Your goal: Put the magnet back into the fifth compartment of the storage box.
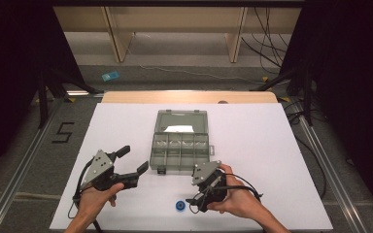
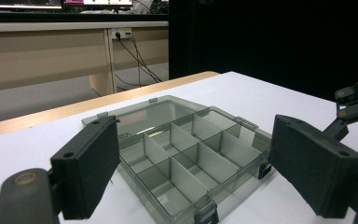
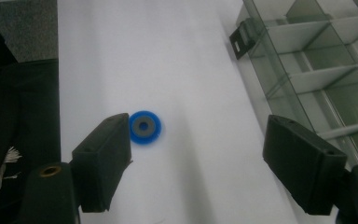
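The small blue disc lay flat on the white desk close to its near edge, in the open stretch between the two hands and apart from the grey compartment box, which sat further back at mid-desk with its lid folded open away from the person. The right claw hung over the disc with its jaws spread wide and nothing between them; in the right gripper view the disc sat just beside the left-hand pad (whether it touched could not be told), and the box's near corner latch lay beyond. The left claw stood wide and empty left of the box, with bare desk around it.
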{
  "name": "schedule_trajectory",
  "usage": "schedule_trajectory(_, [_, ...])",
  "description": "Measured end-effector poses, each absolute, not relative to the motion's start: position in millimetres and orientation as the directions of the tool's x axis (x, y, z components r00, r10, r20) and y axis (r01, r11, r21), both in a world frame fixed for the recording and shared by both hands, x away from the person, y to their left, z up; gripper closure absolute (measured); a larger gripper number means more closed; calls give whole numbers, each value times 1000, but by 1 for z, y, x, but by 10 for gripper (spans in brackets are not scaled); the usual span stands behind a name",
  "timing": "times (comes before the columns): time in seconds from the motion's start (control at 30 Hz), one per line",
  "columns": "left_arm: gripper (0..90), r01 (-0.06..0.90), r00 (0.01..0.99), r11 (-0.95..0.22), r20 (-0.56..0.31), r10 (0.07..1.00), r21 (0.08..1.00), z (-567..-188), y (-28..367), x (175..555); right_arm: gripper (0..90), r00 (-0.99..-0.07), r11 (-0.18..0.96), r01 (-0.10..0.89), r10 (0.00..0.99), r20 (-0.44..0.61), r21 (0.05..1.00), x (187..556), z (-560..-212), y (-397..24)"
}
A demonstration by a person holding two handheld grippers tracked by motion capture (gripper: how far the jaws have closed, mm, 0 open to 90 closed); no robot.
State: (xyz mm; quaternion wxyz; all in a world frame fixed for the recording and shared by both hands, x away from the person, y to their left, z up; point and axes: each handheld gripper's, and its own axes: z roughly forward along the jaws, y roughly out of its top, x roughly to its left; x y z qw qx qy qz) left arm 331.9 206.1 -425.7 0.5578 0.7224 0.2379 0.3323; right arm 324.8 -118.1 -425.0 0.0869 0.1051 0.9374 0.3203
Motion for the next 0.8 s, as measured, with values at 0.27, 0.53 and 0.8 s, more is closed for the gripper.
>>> schedule_trajectory(0.27, [158, -27, 666, -262, 213, 715, 965, -425, 206, 331, 262, -973, 808, 128, 214, -83, 575, 326, -430, -103])
schedule_trajectory(0.53, [159, -27, 664, -261, 213, 717, 965, -425, 207, 332, 299, -981, 839, 116, 180, -69, 531, 326, -437, -93])
schedule_trajectory(0.8, [159, -27, 666, -257, 209, 716, 966, -425, 206, 331, 355, -992, 874, 85, 120, -45, 478, 324, -449, -83])
